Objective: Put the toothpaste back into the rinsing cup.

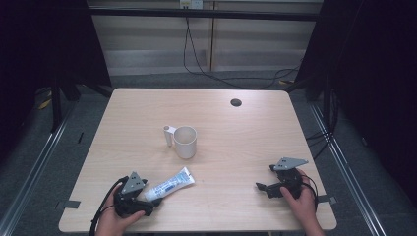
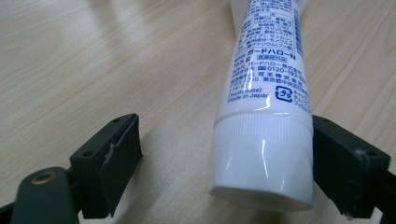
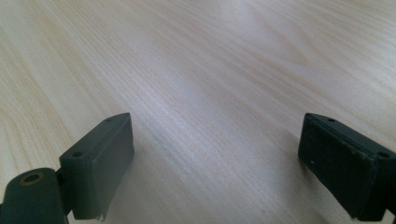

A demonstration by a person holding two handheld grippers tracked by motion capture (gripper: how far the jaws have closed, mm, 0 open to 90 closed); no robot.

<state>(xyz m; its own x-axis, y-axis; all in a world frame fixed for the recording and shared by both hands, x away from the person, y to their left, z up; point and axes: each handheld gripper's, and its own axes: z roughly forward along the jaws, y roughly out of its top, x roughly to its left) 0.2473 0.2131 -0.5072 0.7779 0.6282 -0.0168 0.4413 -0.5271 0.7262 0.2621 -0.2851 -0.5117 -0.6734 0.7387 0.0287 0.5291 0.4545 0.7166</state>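
A white toothpaste tube [image 1: 169,184] lay flat on the pale wooden table [image 1: 236,147], near the front edge on the person's left side. Its long axis ran on a diagonal: the capped end pointed down toward the near-left corner, and the flat crimped tail pointed up and to the right, roughly toward the middle of the table. Blue printing ran along its body.

The left gripper [image 1: 150,202] sat at the cap end, held low over the table in the person's left hand [image 1: 114,221]. In the left gripper view, its jaws were spread wide with the tube's white ribbed cap [image 2: 264,158] between them. The cap was touching or just beside the jaw on that view's right, while a clear gap of bare wood lay between the cap and the other jaw. So the fingers were around the cap but not pinching it. The tube [image 2: 266,60] stretched straight away from that camera, its length lined up with the direction the gripper faced.

The right gripper [image 1: 263,187] was well apart from the tube, near the front right of the table, in the person's right hand [image 1: 301,199]. Its jaws were spread wide too, with only wood grain between them in the right gripper view.

Beyond the tube, toward the centre of the table, a cream mug [image 1: 185,141] stood upright with its handle turned to the left. A small dark round hole [image 1: 236,102] sat near the far edge.
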